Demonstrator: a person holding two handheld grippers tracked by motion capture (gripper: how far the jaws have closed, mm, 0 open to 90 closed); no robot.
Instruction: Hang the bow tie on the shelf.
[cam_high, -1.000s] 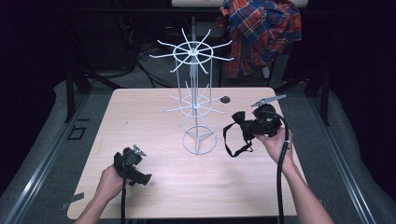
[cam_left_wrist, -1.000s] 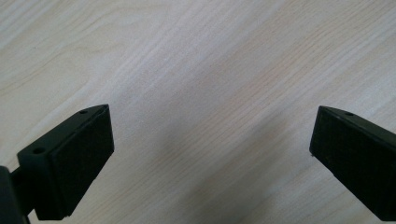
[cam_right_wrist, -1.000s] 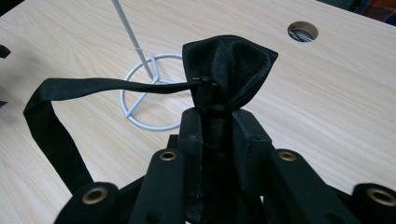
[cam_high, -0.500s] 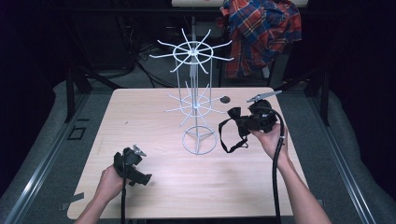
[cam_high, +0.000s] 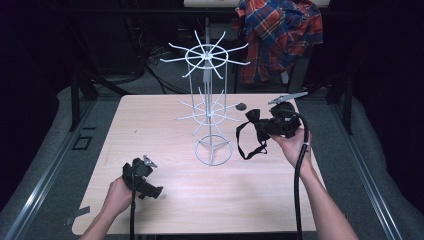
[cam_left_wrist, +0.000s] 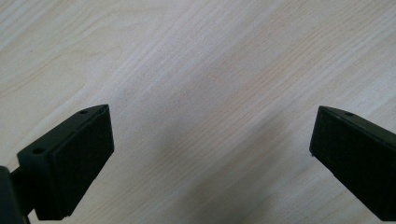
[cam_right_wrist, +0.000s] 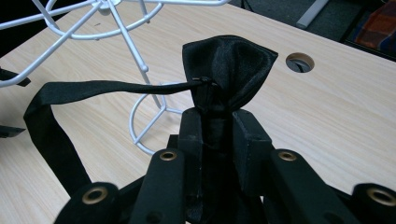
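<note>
Since a second ago our right gripper has carried its black satin bow tie a little up the pale wooden table toward the white wire display rack. Left to right: our left gripper rests near the front edge, jaws spread and empty; the right pinches the bow tie, its strap dangling. We judge hanging underway; next, loop that strap over a prong.

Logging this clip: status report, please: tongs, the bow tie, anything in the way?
Right tongs shut on black bow tie, strap dangling. Left tongs open over the table. White wire rack stands left of the tie.
</note>
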